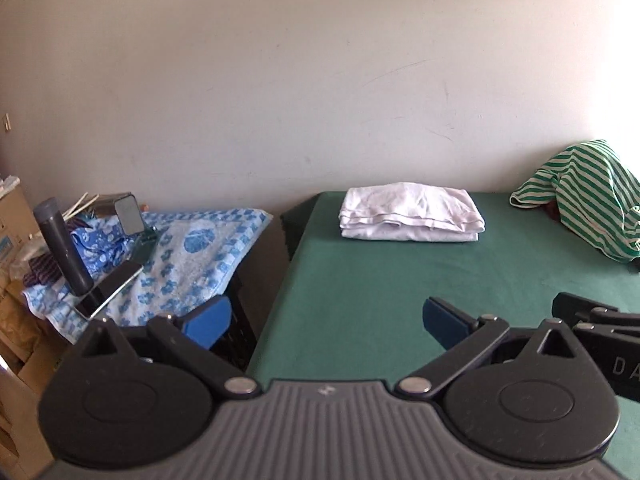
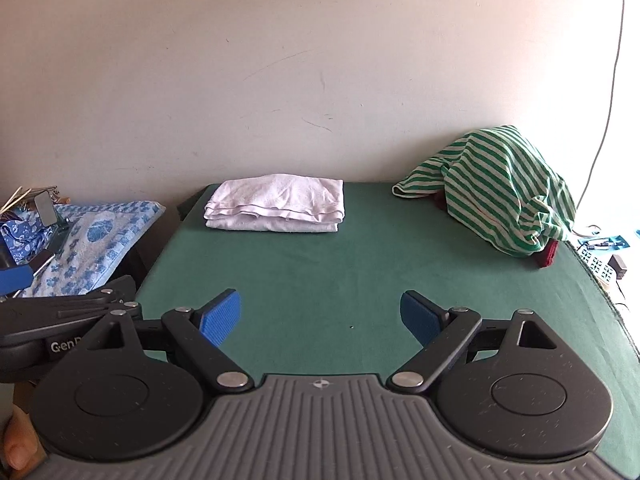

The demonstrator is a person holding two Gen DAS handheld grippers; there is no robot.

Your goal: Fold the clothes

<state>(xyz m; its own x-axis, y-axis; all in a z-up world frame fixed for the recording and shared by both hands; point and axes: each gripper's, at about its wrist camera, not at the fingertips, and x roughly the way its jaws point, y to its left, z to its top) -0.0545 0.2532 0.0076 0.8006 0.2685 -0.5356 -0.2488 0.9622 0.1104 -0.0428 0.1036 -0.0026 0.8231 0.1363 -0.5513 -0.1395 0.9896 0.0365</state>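
Observation:
A folded white garment (image 1: 411, 212) lies at the far left of the green table (image 1: 380, 300); it also shows in the right wrist view (image 2: 276, 203). A green-and-white striped garment (image 1: 588, 196) lies heaped at the far right, also in the right wrist view (image 2: 504, 188), over something dark red (image 2: 548, 254). My left gripper (image 1: 326, 320) is open and empty above the table's near left edge. My right gripper (image 2: 320, 316) is open and empty above the near middle of the table (image 2: 360, 272). Both are well short of the clothes.
Left of the table, a blue-and-white patterned towel (image 1: 188, 256) covers a lower surface with a dark bottle (image 1: 62, 244), a phone (image 1: 116, 284) and a small metal box (image 1: 128, 210). Cardboard boxes (image 1: 16, 216) stand at far left. A wall runs behind. Small items (image 2: 600, 256) lie off the right edge.

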